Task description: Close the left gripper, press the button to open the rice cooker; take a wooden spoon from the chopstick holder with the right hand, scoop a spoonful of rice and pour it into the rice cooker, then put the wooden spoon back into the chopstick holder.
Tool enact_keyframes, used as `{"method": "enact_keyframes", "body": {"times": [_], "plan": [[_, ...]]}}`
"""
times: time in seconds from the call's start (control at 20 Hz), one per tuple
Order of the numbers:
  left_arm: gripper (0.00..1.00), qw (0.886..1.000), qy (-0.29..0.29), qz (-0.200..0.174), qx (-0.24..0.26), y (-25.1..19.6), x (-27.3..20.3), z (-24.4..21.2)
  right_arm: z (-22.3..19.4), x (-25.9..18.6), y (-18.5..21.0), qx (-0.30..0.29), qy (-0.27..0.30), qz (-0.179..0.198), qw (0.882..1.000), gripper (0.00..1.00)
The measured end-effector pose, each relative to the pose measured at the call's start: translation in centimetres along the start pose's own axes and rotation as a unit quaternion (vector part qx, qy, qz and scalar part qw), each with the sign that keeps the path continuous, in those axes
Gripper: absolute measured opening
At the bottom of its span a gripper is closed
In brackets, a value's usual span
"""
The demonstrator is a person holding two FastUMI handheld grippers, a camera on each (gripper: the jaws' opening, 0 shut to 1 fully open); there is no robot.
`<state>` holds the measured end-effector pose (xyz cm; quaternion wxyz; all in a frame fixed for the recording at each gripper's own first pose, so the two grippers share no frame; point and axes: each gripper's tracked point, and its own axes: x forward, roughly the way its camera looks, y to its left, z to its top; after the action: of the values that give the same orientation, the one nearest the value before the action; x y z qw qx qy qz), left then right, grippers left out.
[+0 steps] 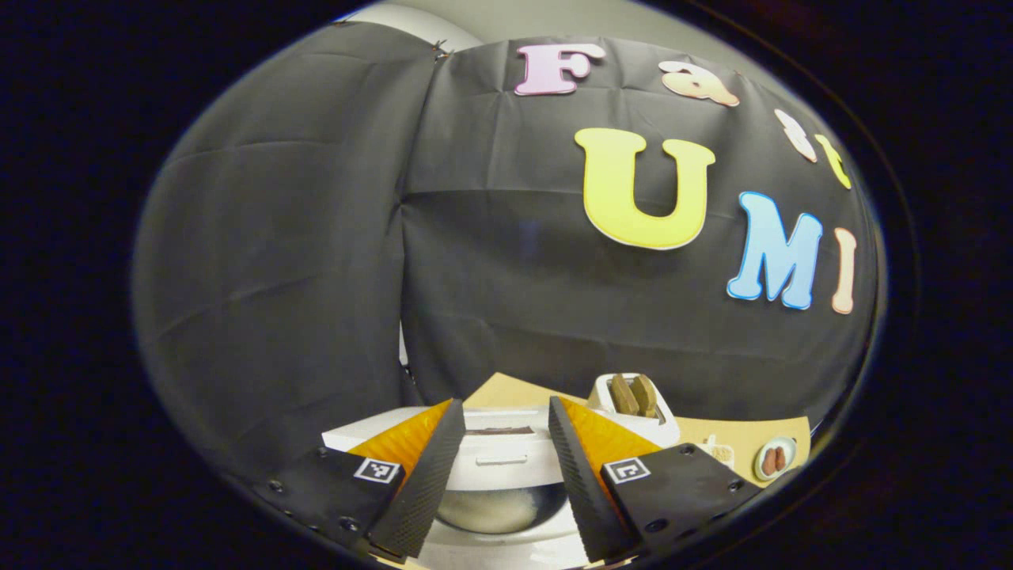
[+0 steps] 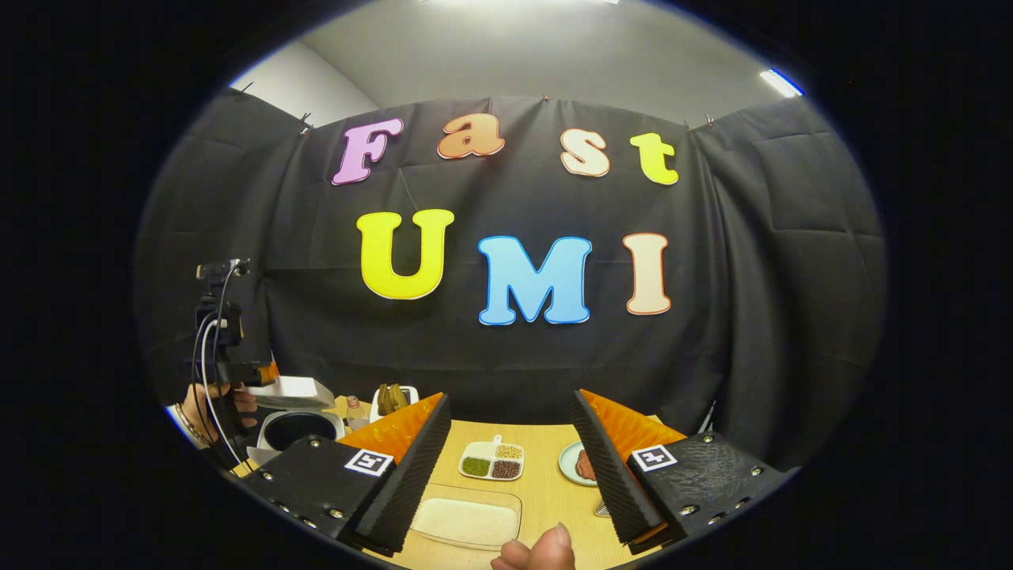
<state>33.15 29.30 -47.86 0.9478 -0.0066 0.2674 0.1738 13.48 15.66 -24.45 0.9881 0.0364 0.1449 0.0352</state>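
The left tongs (image 1: 500, 451) stand wide apart with nothing between them, hanging just over the rice cooker (image 1: 506, 475), whose lid (image 1: 498, 455) is raised so that the shiny inner pot (image 1: 495, 507) shows between the two fingers. Behind the cooker on the wooden bench (image 1: 506, 392) stands the white chopstick holder (image 1: 633, 412) with the brown wooden spoon (image 1: 633, 393) heads sticking up out of it; further right lies a small plate (image 1: 774, 459) with brown pieces on it. The right tongs (image 2: 510, 467) are also spread wide and empty, held above the bench (image 2: 546, 475) well apart from the cooker. Between their fingers lie a clear tray of white rice (image 2: 467, 520), near the lower edge, and beyond it a white divided dish (image 2: 492, 461) of green, yellow and dark grains, with a pale plate (image 2: 576, 463) just to its right. A fingertip (image 2: 546, 550) shows at the bottom edge. Far to the left in the right gripper view, a hand (image 2: 210, 404) holds the other device above the open rice cooker (image 2: 297, 427), and the chopstick holder (image 2: 393, 398) stands just beside the cooker.
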Motion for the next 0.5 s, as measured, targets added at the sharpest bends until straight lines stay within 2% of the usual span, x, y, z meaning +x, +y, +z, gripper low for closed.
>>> {"method": "enact_keyframes", "body": {"times": [0.15, 0.3, 0.5], "plan": [[0.74, 1.0, 0.028, 0.01, -0.004, 0.0, -1.0, -4.0, -0.8, -0.8, 0.0, -0.002, 0.006, 0.002, 1.0, 0.94], [0.78, 0.999, 0.042, 0.019, 0.016, -0.1, -1.6, -7.1, -1.4, -1.7, -0.3, -0.007, 0.014, 0.002, 1.0, 0.94], [0.75, 0.996, 0.075, 0.032, 0.038, -0.2, -1.4, -11.6, -1.9, -2.5, -0.6, 0.0, 0.022, -0.001, 1.0, 0.94]]}}
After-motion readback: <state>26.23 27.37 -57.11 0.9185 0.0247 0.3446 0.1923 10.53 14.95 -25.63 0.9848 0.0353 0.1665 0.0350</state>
